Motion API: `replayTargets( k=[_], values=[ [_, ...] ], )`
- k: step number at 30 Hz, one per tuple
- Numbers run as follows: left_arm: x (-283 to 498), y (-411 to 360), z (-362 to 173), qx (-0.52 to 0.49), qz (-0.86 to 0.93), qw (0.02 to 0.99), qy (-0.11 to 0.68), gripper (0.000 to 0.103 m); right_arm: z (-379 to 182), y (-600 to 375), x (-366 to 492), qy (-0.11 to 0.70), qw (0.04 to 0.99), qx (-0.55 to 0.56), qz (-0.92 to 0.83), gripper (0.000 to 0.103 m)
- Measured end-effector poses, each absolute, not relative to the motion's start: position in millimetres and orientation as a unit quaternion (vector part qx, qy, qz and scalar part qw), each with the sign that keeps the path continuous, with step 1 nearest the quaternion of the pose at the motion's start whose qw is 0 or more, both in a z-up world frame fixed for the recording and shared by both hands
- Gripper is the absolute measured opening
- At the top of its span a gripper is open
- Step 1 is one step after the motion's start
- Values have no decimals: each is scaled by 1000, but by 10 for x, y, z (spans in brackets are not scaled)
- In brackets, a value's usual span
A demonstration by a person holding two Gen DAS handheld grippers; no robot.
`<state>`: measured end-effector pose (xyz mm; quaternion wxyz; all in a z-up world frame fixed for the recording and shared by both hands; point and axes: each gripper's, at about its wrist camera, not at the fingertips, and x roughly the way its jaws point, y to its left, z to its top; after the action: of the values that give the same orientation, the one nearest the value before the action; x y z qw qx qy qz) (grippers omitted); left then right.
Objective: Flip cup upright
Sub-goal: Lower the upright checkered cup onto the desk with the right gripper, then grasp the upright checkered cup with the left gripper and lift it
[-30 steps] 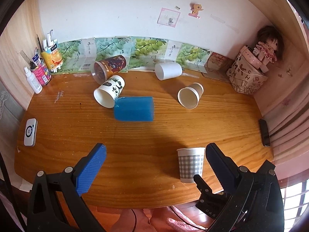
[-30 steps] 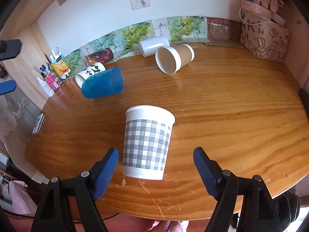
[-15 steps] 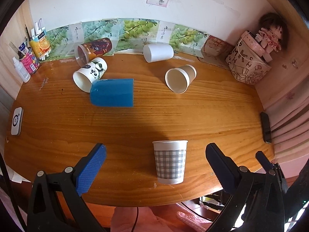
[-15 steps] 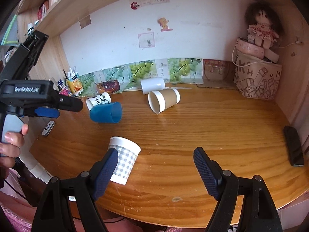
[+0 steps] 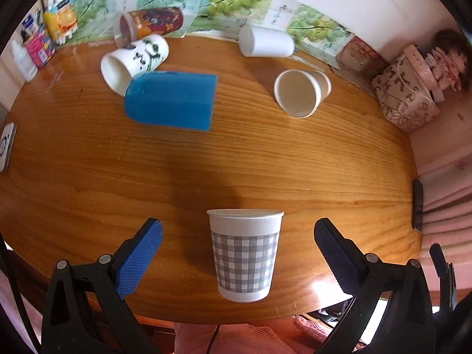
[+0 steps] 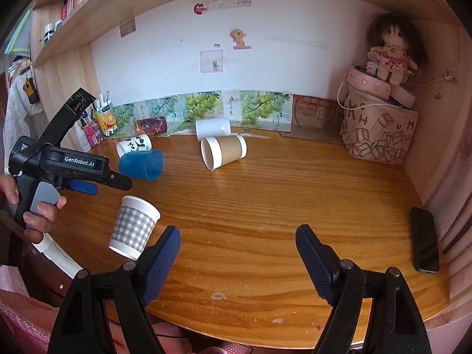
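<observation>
A grey-checked paper cup (image 5: 245,253) stands upright near the front edge of the wooden table (image 5: 265,162). My left gripper (image 5: 237,243) is open, its blue fingers on either side of the cup, apart from it. The cup also shows in the right wrist view (image 6: 134,227), left of my open, empty right gripper (image 6: 237,249). Lying on their sides farther back are a blue cup (image 5: 171,103), a panda cup (image 5: 132,60), a brown-sleeved cup (image 5: 301,91), a white cup (image 5: 265,41) and a dark printed cup (image 5: 150,23).
A doll sits on a printed bag (image 6: 380,129) at the back right corner. A black phone (image 6: 424,242) lies at the right edge. Bottles and cartons (image 5: 38,44) stand at the back left. A white device (image 5: 7,144) lies at the left edge.
My left gripper has moved right and forward until the checked cup sits between its fingers. My right gripper has pulled back, risen and swung right, leaving the cup standing.
</observation>
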<state>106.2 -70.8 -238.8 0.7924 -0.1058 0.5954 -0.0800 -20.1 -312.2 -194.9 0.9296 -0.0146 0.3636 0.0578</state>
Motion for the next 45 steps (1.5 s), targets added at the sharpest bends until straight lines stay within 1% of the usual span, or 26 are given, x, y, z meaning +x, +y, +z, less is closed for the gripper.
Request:
replayTargets(
  k=[6, 19, 27, 29, 30, 31, 32, 33, 40, 45],
  values=[
    [1082, -629, -2553, -150, -74, 777, 606, 102, -2013, -3094, -183, 376, 922, -55, 77, 81],
    [1119, -629, -2793, -166, -59, 759, 627, 101, -2152, -3024, -181, 398, 904, -108, 112, 81],
    [1173, -588, -2832, -175, -48, 754, 631, 92, -2187, -3030, -136, 405, 900, -107, 116, 81],
    [1206, -604, -2841, -176, -48, 752, 634, 87, -2188, -3027, -116, 406, 900, -106, 118, 81],
    [1211, -607, -2843, -177, -48, 751, 634, 86, -2189, -3024, -111, 406, 900, -106, 120, 81],
    [1218, -615, -2844, -177, -47, 751, 635, 83, -2187, -3016, -104, 406, 900, -106, 122, 81],
    [1223, -623, -2848, -177, -48, 750, 636, 78, -2187, -3007, -97, 406, 899, -107, 123, 81],
    [1224, -629, -2854, -177, -49, 748, 638, 76, -2190, -2997, -89, 406, 899, -108, 125, 81],
    [1237, -676, -2852, -171, -56, 749, 638, 75, -2194, -2933, -65, 407, 897, -109, 132, 81],
    [1222, -702, -2793, -170, -68, 760, 623, 75, -2184, -2917, -77, 406, 898, -107, 130, 81]
  ],
)
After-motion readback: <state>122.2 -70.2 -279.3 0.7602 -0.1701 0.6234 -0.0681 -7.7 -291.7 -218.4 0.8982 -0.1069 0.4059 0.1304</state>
